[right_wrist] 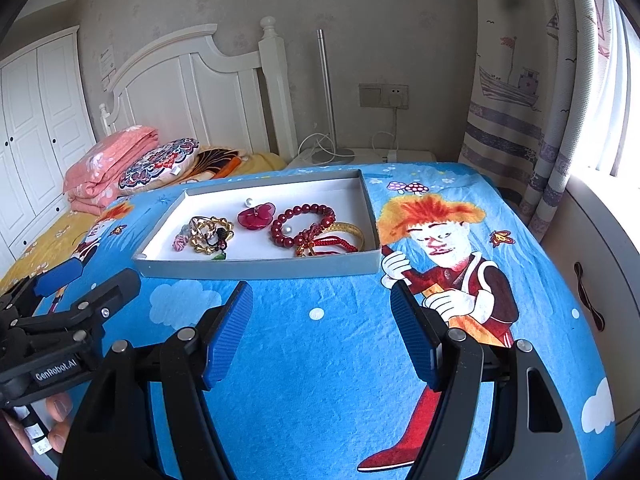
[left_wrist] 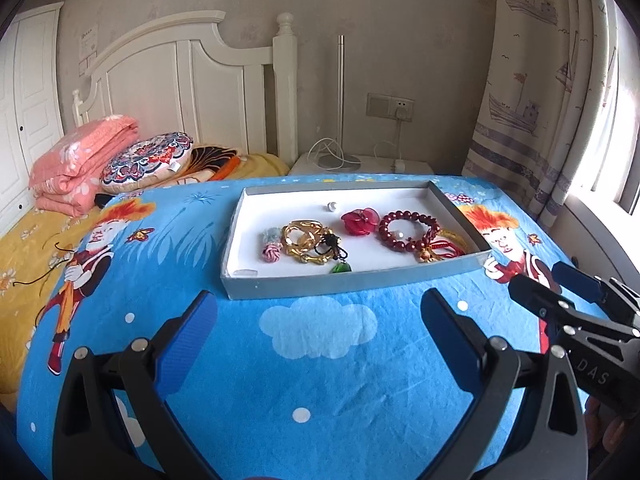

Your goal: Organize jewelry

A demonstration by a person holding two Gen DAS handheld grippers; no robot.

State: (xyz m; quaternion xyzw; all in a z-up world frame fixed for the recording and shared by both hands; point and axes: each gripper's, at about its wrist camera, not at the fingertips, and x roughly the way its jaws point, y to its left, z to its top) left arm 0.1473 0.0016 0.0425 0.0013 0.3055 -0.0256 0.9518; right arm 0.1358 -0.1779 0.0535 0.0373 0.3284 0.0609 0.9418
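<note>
I see the bright blue cartoon-print cloth (left_wrist: 320,360) covering the worktop, the shallow grey cardboard tray (left_wrist: 280,284) at its far middle corralling the jewelry. My left claw (left_wrist: 320,344) and right claw (right_wrist: 322,332) hover spread and empty, near side, ready for the dark red bead bracelet (left_wrist: 404,228).

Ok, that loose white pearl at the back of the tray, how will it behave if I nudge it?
The pearl looks round and smooth, so it will probably roll across the flat tray floor. Being tiny, it may slip from the tool.
</note>
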